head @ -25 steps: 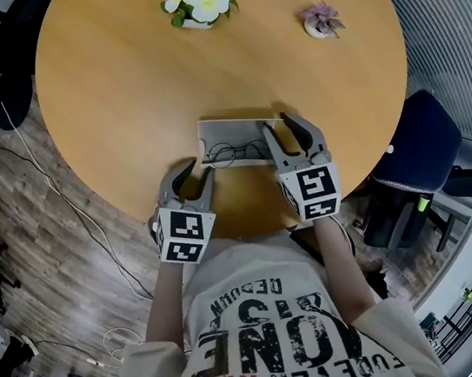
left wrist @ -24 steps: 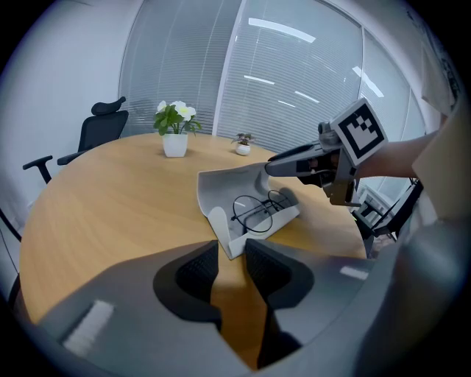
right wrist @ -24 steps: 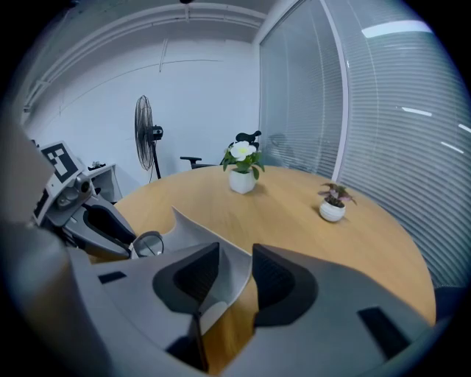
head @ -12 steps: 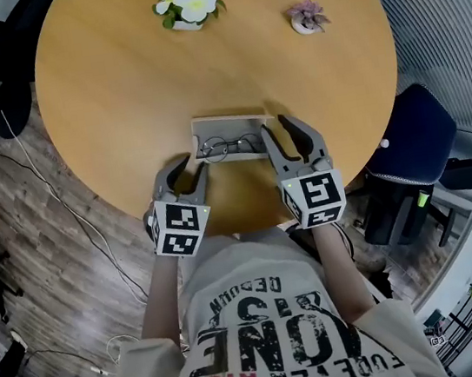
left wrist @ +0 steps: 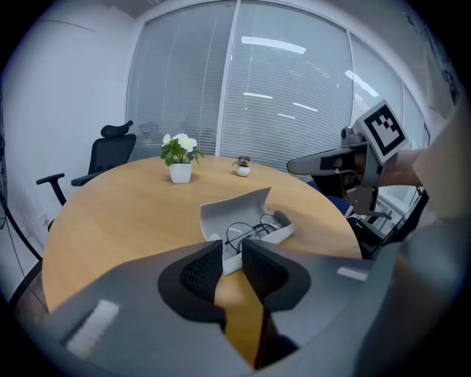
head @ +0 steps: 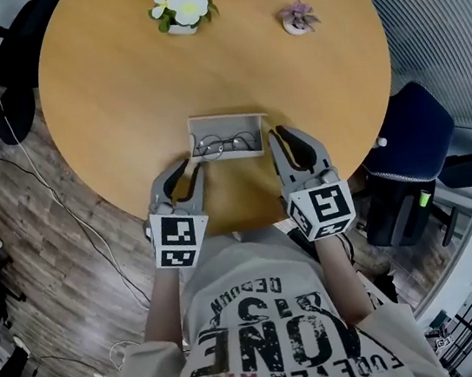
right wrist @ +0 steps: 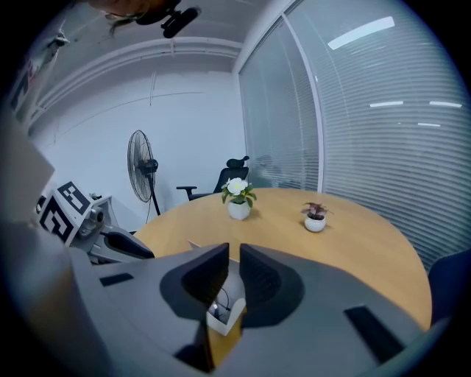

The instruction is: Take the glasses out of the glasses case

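A light grey glasses case [head: 223, 126] lies open near the front of the round wooden table [head: 117, 96]. Thin-rimmed glasses [head: 221, 147] rest inside it. My left gripper [head: 188, 171] hovers just short of the case's left end, and my right gripper [head: 288, 138] hangs beside its right end. Both pairs of jaws have just been closing and now stand narrowly apart with nothing between them. In the left gripper view the case [left wrist: 246, 212] and glasses [left wrist: 247, 230] lie just beyond the left gripper [left wrist: 232, 254]. Below the right gripper [right wrist: 234, 258], the case [right wrist: 225, 315] shows through the gap.
A white pot of white flowers [head: 180, 9] and a small purple plant [head: 297, 18] stand at the table's far side. A blue chair [head: 414, 143] is at the right and a black office chair [head: 13, 76] at the left. The table's front edge runs under both grippers.
Both grippers have lifted and drawn back a little from the case. Their jaws have narrowed, the right more than the left. The case and glasses lie as before.
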### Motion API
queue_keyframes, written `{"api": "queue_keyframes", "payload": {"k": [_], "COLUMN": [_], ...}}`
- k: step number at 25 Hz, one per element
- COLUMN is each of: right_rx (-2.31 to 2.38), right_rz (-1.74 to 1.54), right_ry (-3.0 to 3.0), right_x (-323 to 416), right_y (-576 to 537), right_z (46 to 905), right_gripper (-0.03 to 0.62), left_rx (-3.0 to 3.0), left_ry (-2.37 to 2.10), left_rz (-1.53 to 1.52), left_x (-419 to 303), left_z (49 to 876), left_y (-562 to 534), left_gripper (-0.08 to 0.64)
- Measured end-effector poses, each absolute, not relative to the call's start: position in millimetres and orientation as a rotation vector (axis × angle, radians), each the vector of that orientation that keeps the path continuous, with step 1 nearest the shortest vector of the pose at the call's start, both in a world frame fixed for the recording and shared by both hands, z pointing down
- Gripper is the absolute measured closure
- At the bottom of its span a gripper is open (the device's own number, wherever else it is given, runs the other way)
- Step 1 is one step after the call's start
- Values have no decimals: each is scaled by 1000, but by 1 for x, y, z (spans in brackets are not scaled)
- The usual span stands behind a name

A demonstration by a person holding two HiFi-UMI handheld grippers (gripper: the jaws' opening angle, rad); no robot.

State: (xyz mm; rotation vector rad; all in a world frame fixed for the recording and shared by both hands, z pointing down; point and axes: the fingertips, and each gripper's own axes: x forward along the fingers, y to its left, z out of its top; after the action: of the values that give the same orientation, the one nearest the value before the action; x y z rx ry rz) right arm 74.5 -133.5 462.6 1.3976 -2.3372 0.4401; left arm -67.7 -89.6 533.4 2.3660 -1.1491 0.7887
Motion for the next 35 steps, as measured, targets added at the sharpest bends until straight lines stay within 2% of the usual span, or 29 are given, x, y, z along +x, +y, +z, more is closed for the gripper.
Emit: {"api": "queue_keyframes", "payload": {"k": [14, 30, 35], "right_rx": [1472, 1492, 1500], "right_rz": [519, 544, 556], "right_ry": [-2449, -2448, -2436], "right_x": [80, 77, 80], "right_y": [-94, -78, -77], "right_z": [427, 429, 431], "right_gripper": [563, 563, 563], "left_rx": [2432, 2484, 2580], "left_ry": [-1263, -1271, -1223], "left_rz": [595, 621, 733], "left_x": [-62, -65, -56], "left_z": [483, 464, 463], "left_y": [-88, -89, -95], "left_gripper": [521, 549, 549]}}
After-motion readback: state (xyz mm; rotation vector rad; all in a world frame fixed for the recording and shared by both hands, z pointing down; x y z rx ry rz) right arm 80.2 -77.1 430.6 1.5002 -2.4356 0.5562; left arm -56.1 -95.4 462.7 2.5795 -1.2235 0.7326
